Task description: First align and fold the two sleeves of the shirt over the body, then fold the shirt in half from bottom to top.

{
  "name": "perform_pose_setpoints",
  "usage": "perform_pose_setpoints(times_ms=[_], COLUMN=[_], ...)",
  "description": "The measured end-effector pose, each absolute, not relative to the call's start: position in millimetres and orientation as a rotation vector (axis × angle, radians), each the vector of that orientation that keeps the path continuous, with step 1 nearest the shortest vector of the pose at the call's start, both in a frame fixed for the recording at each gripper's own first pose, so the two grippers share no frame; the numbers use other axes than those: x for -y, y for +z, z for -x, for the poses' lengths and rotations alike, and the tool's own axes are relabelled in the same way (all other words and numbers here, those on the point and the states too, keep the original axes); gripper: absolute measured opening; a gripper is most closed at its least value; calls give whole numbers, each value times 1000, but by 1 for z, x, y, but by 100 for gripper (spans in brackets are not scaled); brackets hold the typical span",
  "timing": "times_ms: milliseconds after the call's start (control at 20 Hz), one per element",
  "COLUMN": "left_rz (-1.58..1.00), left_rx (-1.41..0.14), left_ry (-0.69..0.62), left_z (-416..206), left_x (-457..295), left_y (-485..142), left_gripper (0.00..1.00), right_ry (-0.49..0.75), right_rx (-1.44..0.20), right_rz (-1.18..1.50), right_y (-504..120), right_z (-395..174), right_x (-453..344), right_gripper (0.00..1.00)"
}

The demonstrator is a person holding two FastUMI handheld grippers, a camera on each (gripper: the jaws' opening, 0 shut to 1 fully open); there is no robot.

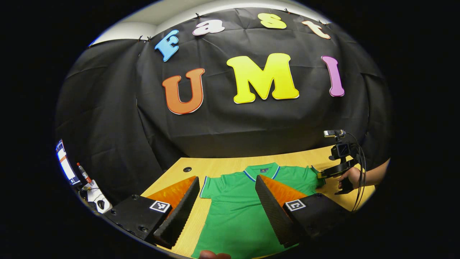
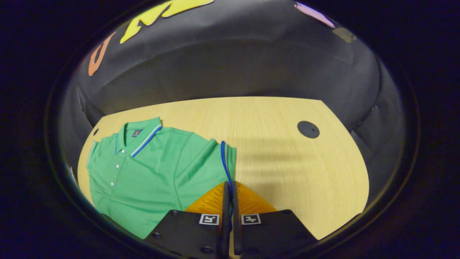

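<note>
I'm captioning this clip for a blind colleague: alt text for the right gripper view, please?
The right gripper is closed on the blue-trimmed sleeve cuff of a green short-sleeved polo shirt, which lies flat on a light wooden table with a round black grommet.

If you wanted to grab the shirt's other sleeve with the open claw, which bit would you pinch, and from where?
Probably the cuff edge of the free sleeve on the green shirt, coming in from the outer side, low over the table. The sleeve lies flat with its striped hem outward, a thin edge that the open left gripper could close on, much as the right gripper pinches its cuff.
</note>
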State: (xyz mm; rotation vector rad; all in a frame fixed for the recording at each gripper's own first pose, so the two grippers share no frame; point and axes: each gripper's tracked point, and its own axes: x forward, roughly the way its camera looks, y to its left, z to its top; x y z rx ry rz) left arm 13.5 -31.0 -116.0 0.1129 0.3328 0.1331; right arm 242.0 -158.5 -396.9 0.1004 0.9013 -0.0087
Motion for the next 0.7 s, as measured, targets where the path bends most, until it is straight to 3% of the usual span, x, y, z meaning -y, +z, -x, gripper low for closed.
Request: perform_pose_setpoints(times_ms=[400,700], left_rz=[-92,-43], left_rx=[-333,-354], left_ry=[138,161], left_z=[-16,-8], left_x=[29,17], left_y=[-115,-120], left_gripper=[100,100], right_ry=[-10,49], right_rx=[-893,-857], right_rz=[-167,-217], right_y=[-374,-336], right_z=[-244,-259], right_x=[156,100], right_gripper=[3,3])
